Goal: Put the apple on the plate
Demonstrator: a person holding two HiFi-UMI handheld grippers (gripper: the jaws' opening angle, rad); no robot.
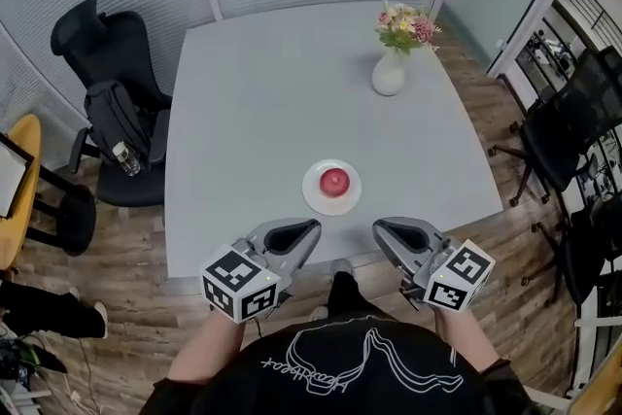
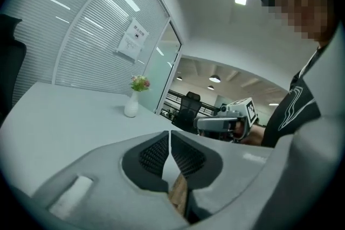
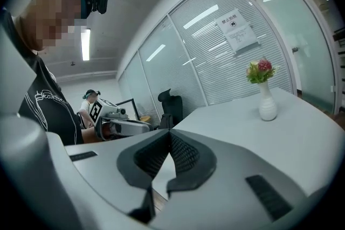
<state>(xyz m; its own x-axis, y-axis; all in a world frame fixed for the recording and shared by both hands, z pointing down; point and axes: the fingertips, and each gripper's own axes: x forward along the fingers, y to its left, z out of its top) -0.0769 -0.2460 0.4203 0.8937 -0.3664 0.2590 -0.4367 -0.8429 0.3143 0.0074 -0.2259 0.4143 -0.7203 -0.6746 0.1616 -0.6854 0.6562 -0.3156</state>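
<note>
A red apple (image 1: 334, 180) sits in the middle of a small white plate (image 1: 313, 200) near the front edge of the grey table (image 1: 253, 92). Both grippers hang just off that front edge, close to the person's body, with the plate beyond them and between them. My left gripper (image 1: 313, 228) is shut, its pads meeting at the tips with nothing between them (image 2: 170, 140). My right gripper (image 1: 379, 228) is shut as well and holds nothing (image 3: 168, 140). Neither gripper view shows the apple or the plate.
A white vase of flowers (image 1: 390, 73) stands at the table's far right. A black office chair (image 1: 107, 102) with a bag is by the left side, more black chairs (image 1: 573, 131) are on the right, and a yellow table (image 1: 19, 170) is at the far left.
</note>
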